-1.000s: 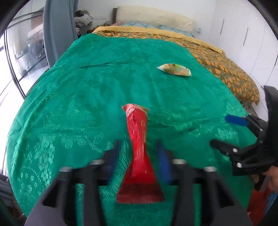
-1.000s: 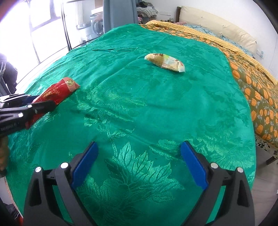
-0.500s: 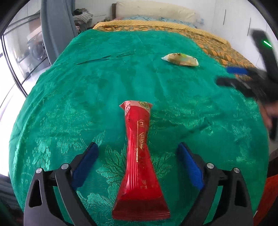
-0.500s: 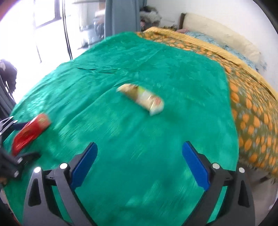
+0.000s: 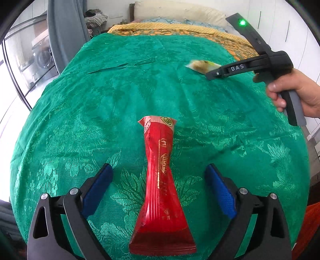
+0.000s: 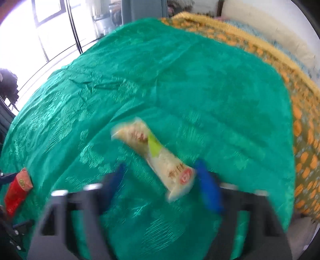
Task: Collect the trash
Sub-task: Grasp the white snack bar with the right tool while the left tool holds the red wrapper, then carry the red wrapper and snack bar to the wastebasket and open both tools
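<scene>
A red snack wrapper (image 5: 162,180) lies flat on the green bed cover (image 5: 120,90), lengthwise between the wide-open fingers of my left gripper (image 5: 159,170); neither pad touches it. Farther up the bed lies a cream snack wrapper (image 6: 152,152). My right gripper (image 6: 160,167) is over it with its jaws closing. The wrapper's near end sits between the blue pads, close to the right one, and the left pad is still apart from it. In the left wrist view a hand (image 5: 296,94) holds that gripper over the cream wrapper (image 5: 200,65). The right wrist view is blurred.
An orange patterned blanket (image 6: 300,130) covers the right side and head of the bed, with a pillow (image 5: 180,10) behind it. A grey curtain (image 5: 66,30) and glass doors with a washing machine (image 5: 42,56) stand to the left. The bed edge drops off at the right.
The left jaws opened wide and let go of the red wrapper, which now lies on the cover. The right gripper travelled up the bed to the cream wrapper and its jaws narrowed.
</scene>
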